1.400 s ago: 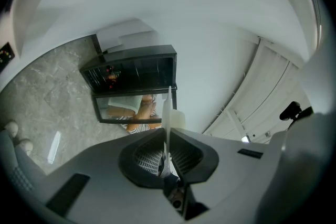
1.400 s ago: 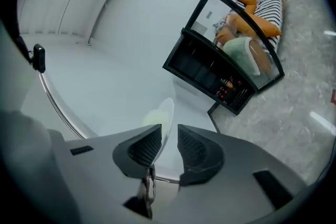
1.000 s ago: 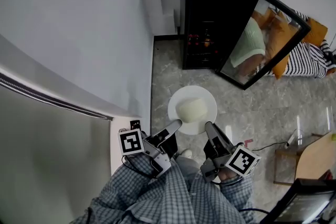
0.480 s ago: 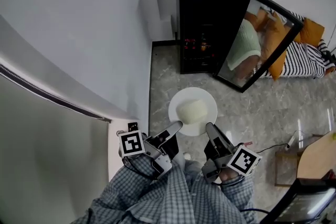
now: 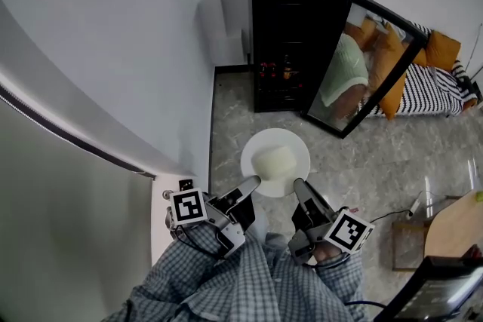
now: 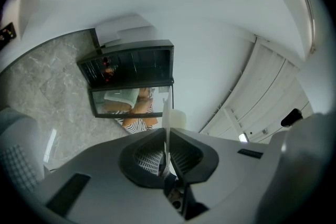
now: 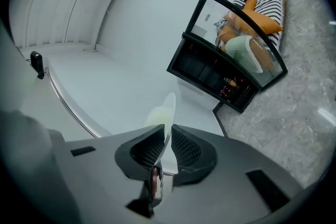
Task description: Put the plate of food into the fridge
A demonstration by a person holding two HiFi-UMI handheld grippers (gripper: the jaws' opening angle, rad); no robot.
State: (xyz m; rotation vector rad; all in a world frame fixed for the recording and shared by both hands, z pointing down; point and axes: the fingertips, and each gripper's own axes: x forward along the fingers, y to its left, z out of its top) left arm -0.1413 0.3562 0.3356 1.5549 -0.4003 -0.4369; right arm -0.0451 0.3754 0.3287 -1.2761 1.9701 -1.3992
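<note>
The left gripper (image 5: pixel 251 182) and right gripper (image 5: pixel 299 185) each pinch an opposite rim of the plate (image 5: pixel 296 146), to hold it level under the food (image 5: pixel 276 161). It hangs well short of the fridge (image 5: pixel 287 26), whose door (image 5: pixel 362 64) stands open.

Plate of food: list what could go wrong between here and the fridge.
The left claw and right claw each pinch only the near rim of the round white plate; the far side is unsupported, so it might tip forward.
The pale block of food lies uncovered and could slide off.
The open glass door of the black fridge juts out; the plate could clip it.
</note>
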